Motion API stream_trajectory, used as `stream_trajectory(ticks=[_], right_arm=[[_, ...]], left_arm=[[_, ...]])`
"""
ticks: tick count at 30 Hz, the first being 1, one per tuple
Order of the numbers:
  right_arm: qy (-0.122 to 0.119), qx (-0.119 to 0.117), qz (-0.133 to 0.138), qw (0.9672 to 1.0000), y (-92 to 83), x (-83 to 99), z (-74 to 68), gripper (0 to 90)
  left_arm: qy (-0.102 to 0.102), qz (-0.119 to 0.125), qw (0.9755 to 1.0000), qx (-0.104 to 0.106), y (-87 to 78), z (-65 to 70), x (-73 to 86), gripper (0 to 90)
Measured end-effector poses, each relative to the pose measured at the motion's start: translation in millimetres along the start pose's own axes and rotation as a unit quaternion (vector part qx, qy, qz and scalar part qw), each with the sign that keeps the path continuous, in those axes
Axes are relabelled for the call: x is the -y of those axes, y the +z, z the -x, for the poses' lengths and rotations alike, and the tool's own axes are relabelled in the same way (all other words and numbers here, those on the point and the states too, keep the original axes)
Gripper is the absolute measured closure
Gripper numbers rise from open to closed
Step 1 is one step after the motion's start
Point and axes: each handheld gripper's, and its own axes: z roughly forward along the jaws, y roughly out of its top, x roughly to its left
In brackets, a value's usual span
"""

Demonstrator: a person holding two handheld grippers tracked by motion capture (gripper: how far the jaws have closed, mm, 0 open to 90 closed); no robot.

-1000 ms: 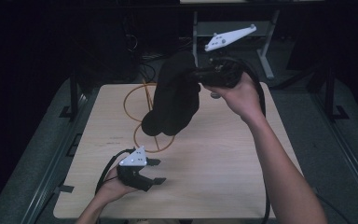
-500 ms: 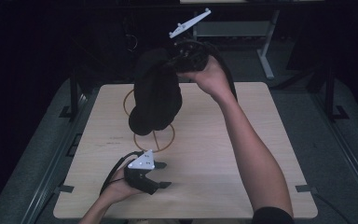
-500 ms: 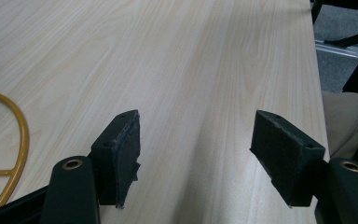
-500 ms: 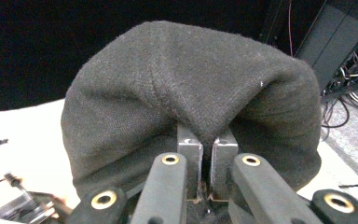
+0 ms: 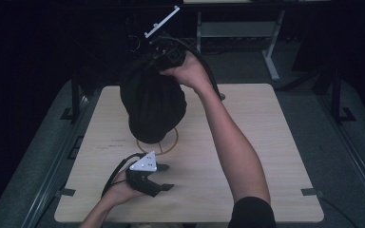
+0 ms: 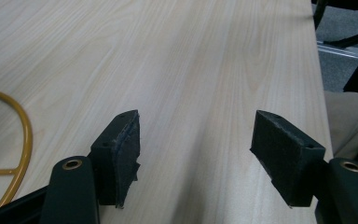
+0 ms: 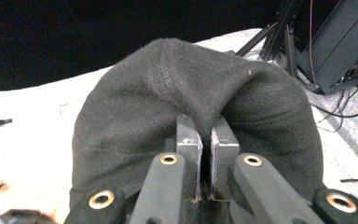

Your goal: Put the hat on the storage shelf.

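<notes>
Resting low at the near edge of the pale wooden table [image 5: 266, 142], the left gripper [image 5: 164, 178] sits in the person's left hand [image 5: 119, 187] with its black jaws spread wide and nothing between them; in the left gripper view its padded fingertips [image 6: 121, 149] frame only bare wood grain. Just beyond that gripper, toward the table's middle, lies a thin orange wire ring [image 5: 168, 147], its curve also showing at the edge of the left gripper view [image 6: 21, 135].

Above the ring hangs the soft black knitted cap [image 5: 152, 102], bunched and drooping, its lower end right over the ring's far side. The right gripper [image 7: 204, 140] pinches a fold of the cap's fabric, jaws closed almost together on the cloth. A second ago the cap hung farther to the right of the ring and lower; since then the right arm has swung it leftward and up, so the gripper [image 5: 168, 54] now stands past the ring's far side.

I'd judge the cap is being carried across and shaken out, perhaps to bring it within reach of the waiting left gripper.
</notes>
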Motion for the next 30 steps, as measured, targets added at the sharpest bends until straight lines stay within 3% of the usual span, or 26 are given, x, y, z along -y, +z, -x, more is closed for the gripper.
stream_trajectory(ticks=[4, 10, 13, 14, 15, 17, 18, 22, 24, 30], right_arm=[[0.004, -0.011, 0.0, 0.9999, 26.7, -1.7, 0.9, 82.2], [0.013, -0.01, 0.0, 0.9999, 49.7, 2.1, 2.1, 77.8], [0.014, -0.004, 0.006, 0.9999, 52.5, 3.0, 1.8, 77.5], [0.026, -0.005, 0.007, 0.9996, 52.8, 2.8, 0.3, 76.5], [0.013, 0.0, 0.01, 0.9999, 53.7, 4.0, 2.7, 69.8], [0.028, 0.004, 0.01, 0.9995, 54.4, 4.9, 2.2, 65.3], [0.02, 0.005, 0.013, 0.9997, 54.9, 6.5, 3.7, 62.7], [0.034, 0.008, 0.017, 0.9993, 54.1, 8.9, 2.2, 50.8], [0.027, 0.01, 0.018, 0.9994, 54.2, 9.8, 1.7, 46.1], [0.022, 0.013, 0.012, 0.9996, 56.4, 9.3, -1.7, 45.5]], left_arm=[[0.016, -0.003, 0.9999, 0.0, 2.9, 3.1, -1.9, 32.4], [0.02, -0.001, 0.9998, -0.002, 4.1, 6.3, -2.6, 32.4], [0.022, -0.002, 0.9997, 0.003, 6.4, 8.5, -4.2, 32.4], [0.025, -0.002, 0.9997, 0.004, 7.4, 9.8, -5.2, 32.3], [0.026, -0.002, 0.9996, 0.005, 7.7, 10.7, -5.7, 32.3], [0.027, -0.001, 0.9996, 0.007, 8.3, 11.3, -5.7, 32.3], [0.027, -0.001, 0.9996, 0.007, 8.3, 11.2, -5.6, 32.3], [0.025, 0.002, 0.9996, 0.008, 7.6, 10.3, -5.6, 32.0], [0.025, 0.002, 0.9996, 0.009, 7.6, 10.4, -5.6, 32.0], [0.024, -0.001, 0.9997, 0.009, 7.6, 11.6, -5.6, 32.0]])
